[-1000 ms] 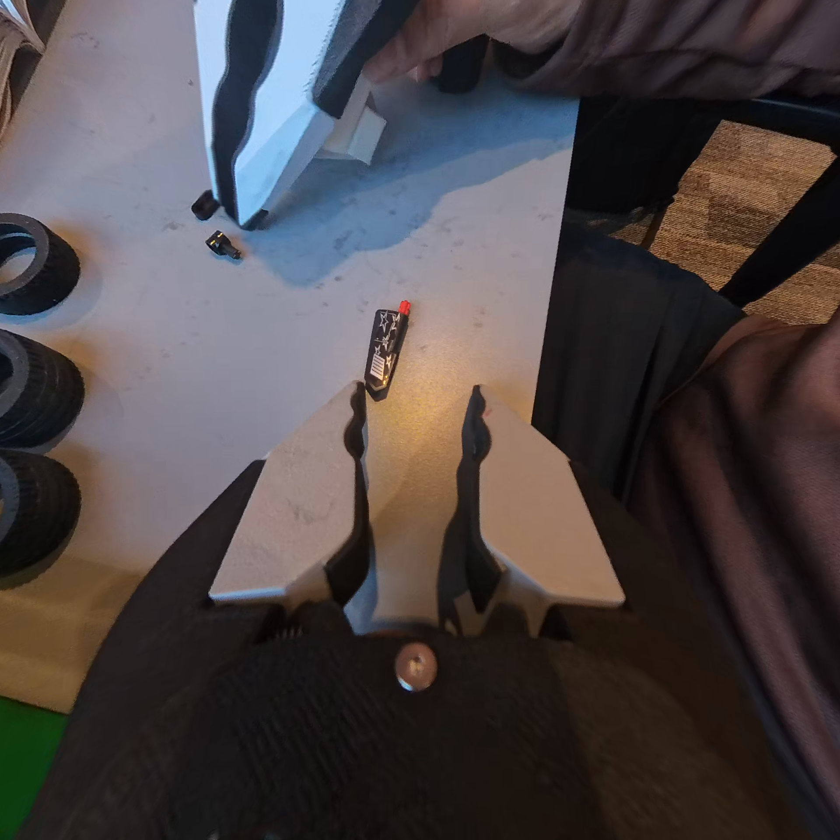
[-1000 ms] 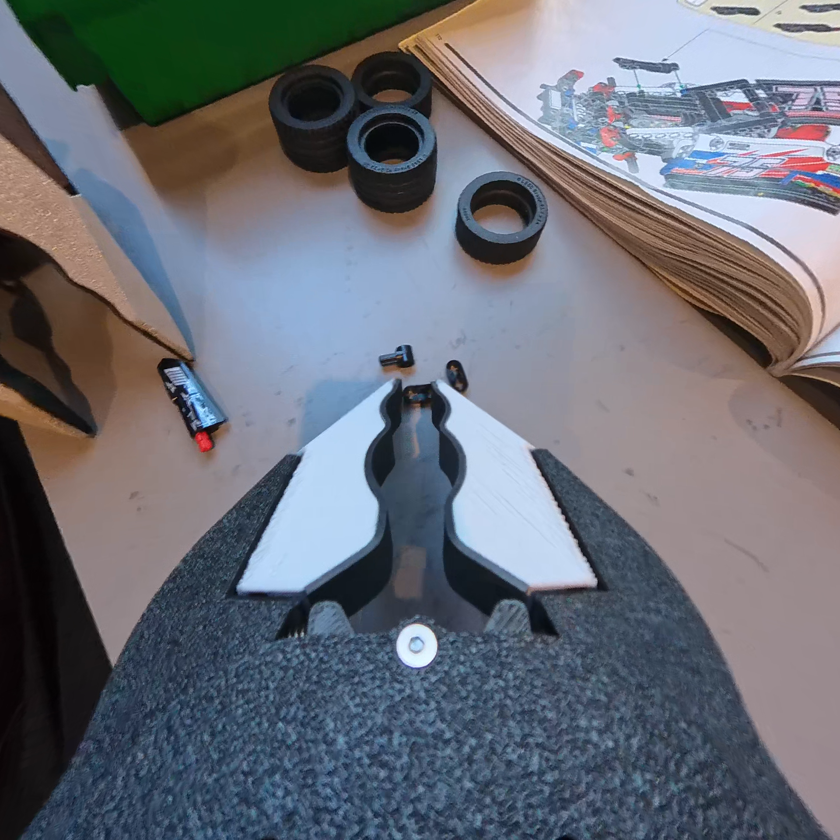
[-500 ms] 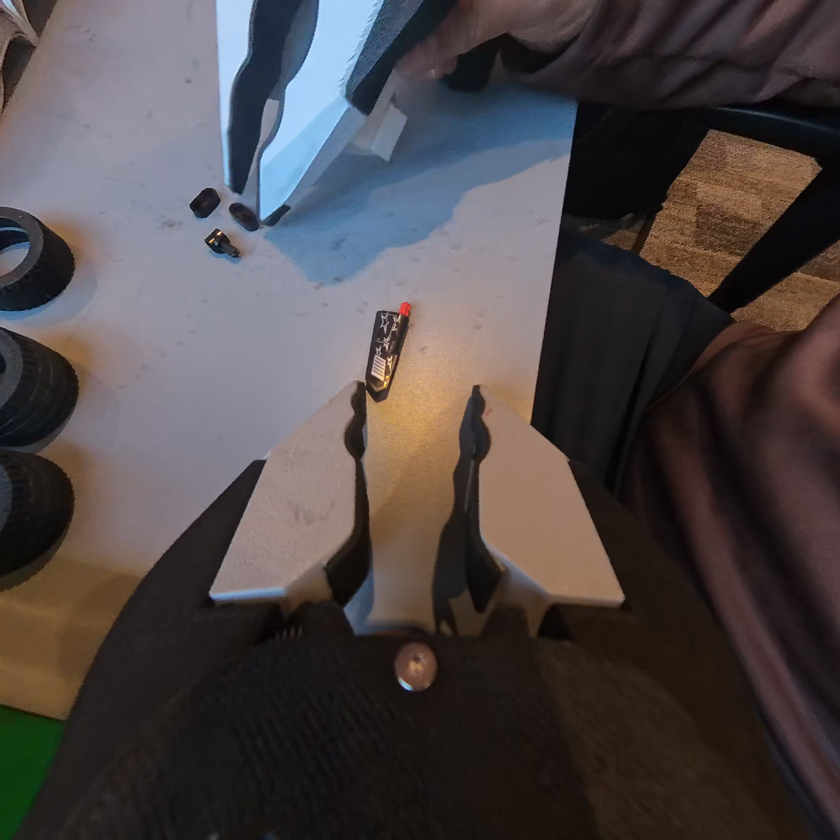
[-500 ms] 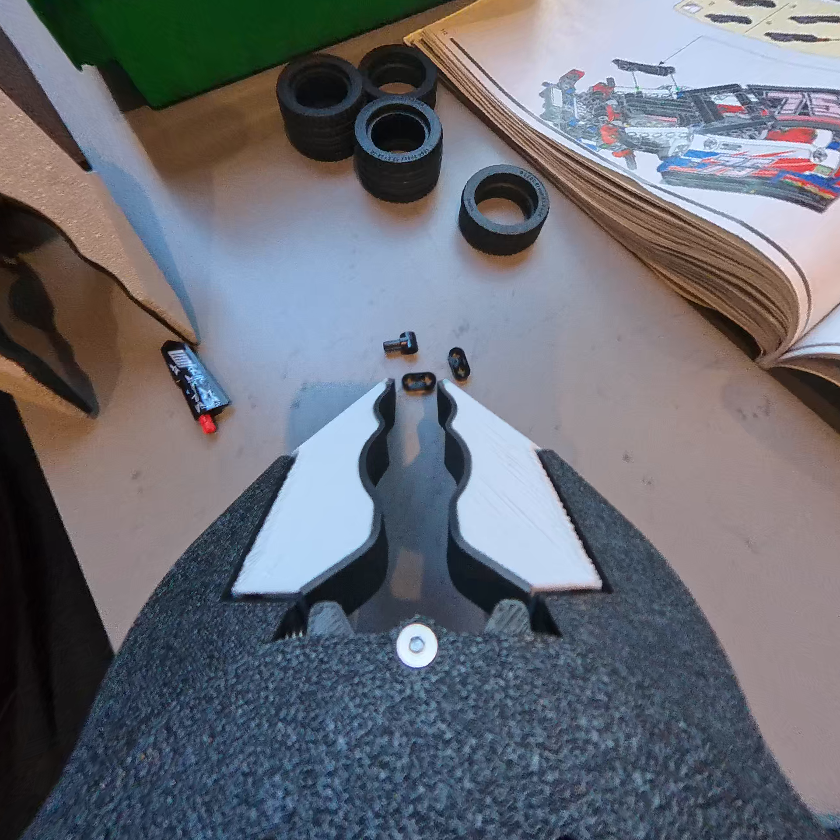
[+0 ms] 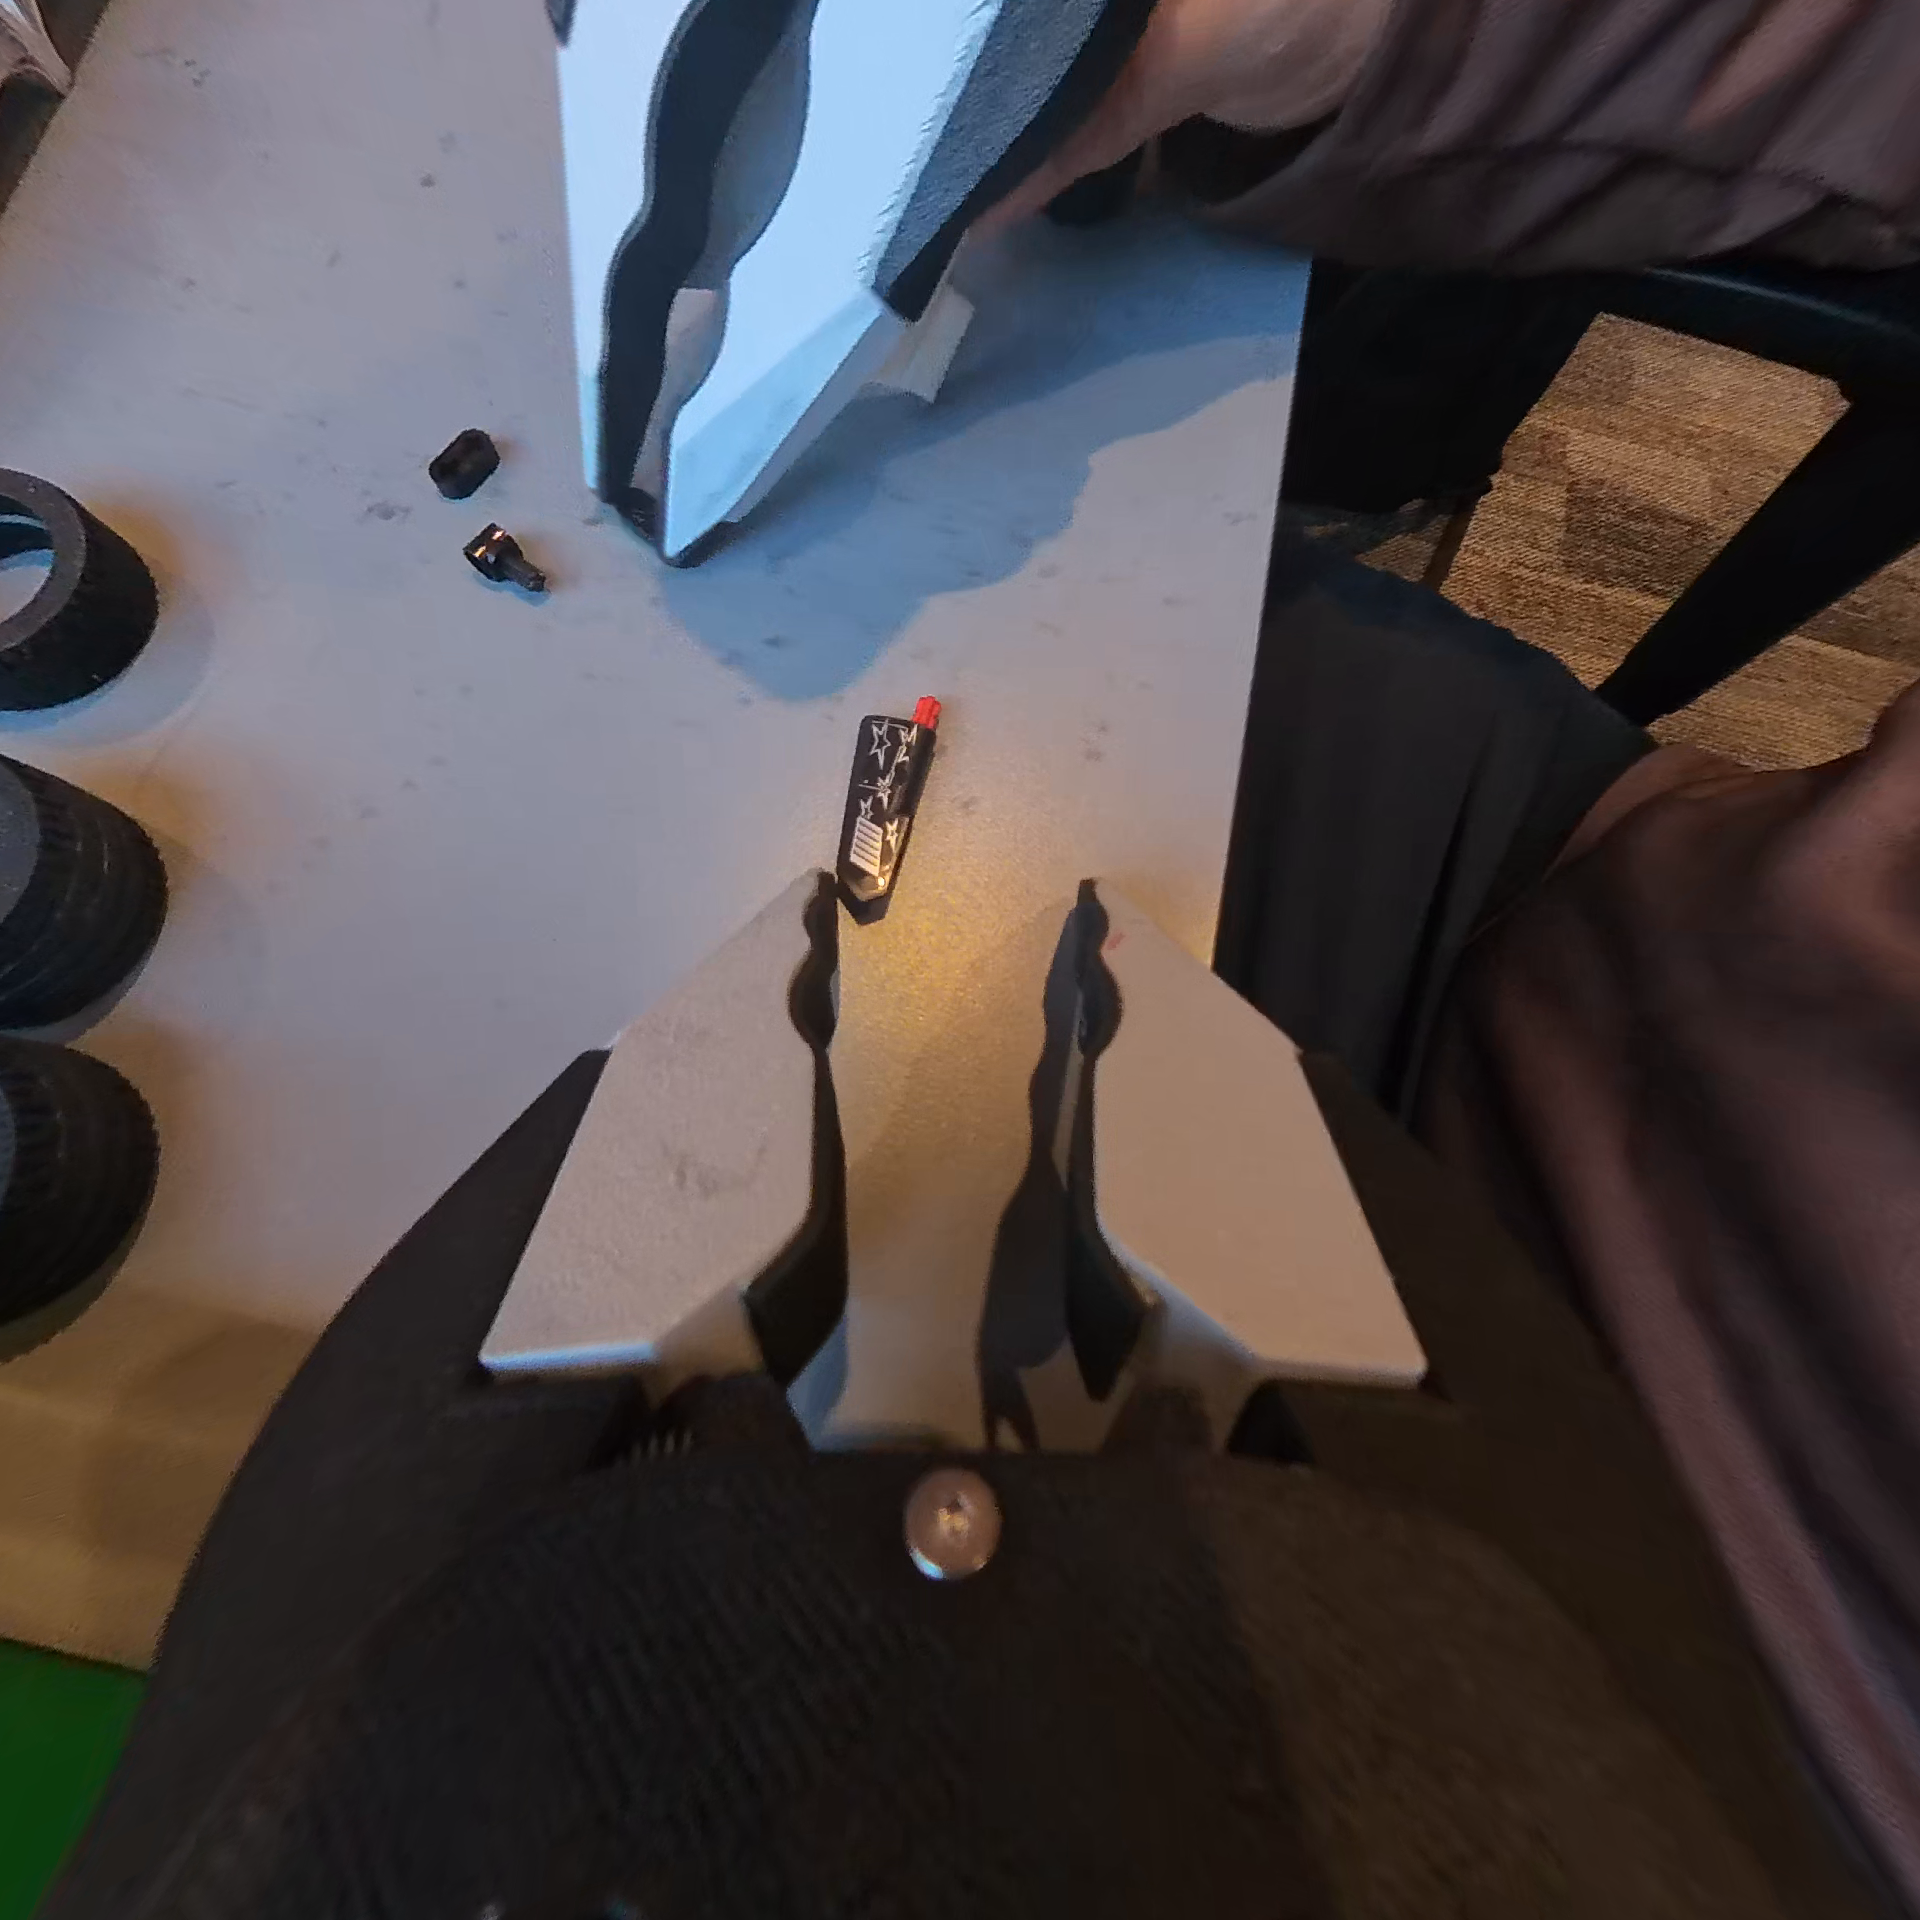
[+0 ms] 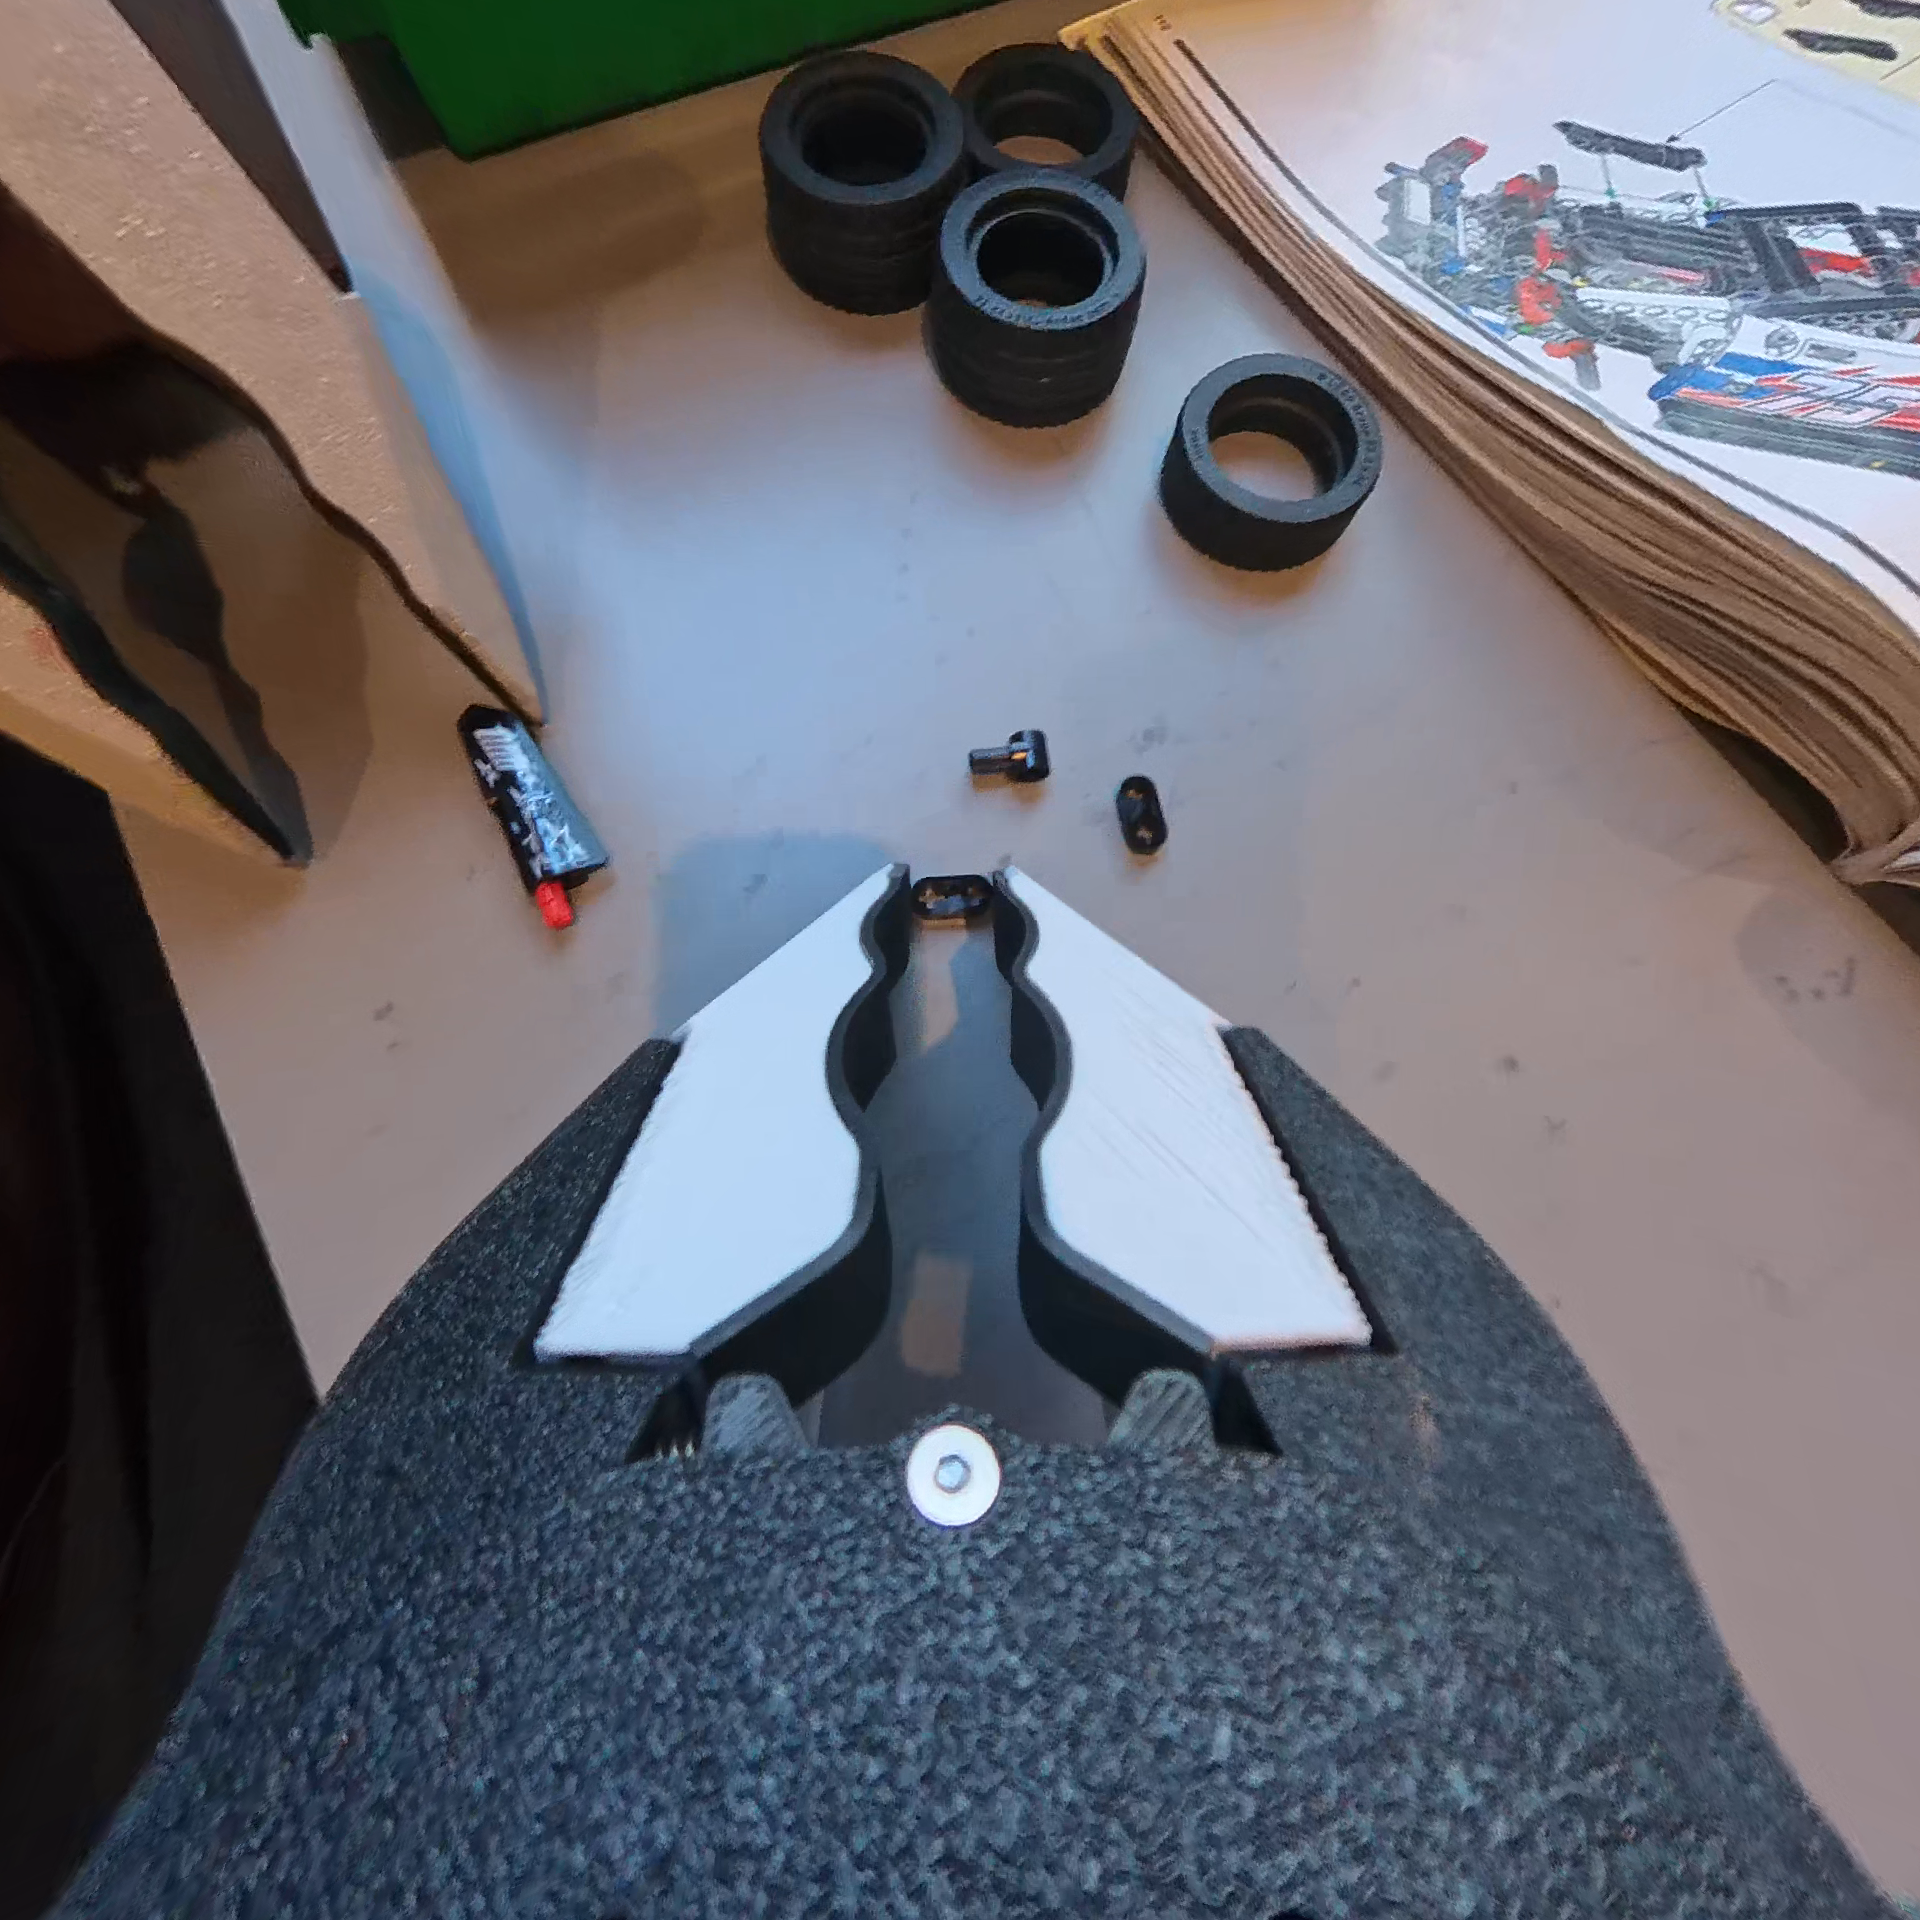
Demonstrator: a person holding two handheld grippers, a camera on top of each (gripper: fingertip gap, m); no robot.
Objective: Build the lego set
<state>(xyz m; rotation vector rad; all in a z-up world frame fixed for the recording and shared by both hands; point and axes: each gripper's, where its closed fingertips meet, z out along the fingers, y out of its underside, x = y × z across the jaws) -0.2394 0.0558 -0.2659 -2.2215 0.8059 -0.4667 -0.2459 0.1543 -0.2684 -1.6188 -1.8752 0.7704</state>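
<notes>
The right tongs (image 6: 948,896) reach down to the pale surface (image 6: 1455,1039), their tips narrowed around a small black oval two-hole link (image 6: 948,896) that sits between them; whether they actually pinch it cannot be told. Just beyond lie a black pin connector (image 6: 1013,755) and a second black link (image 6: 1143,815). Toward the near edge, the left tongs (image 5: 951,894) rest wide open and empty, a black printed piece with a red tip (image 5: 886,805) lying just off one tip. Farther out stand four black tyres (image 6: 1039,296), one (image 6: 1276,459) apart from the rest. An open instruction booklet (image 6: 1662,343) lies beside them and a green bin (image 6: 623,62) at the far edge.
</notes>
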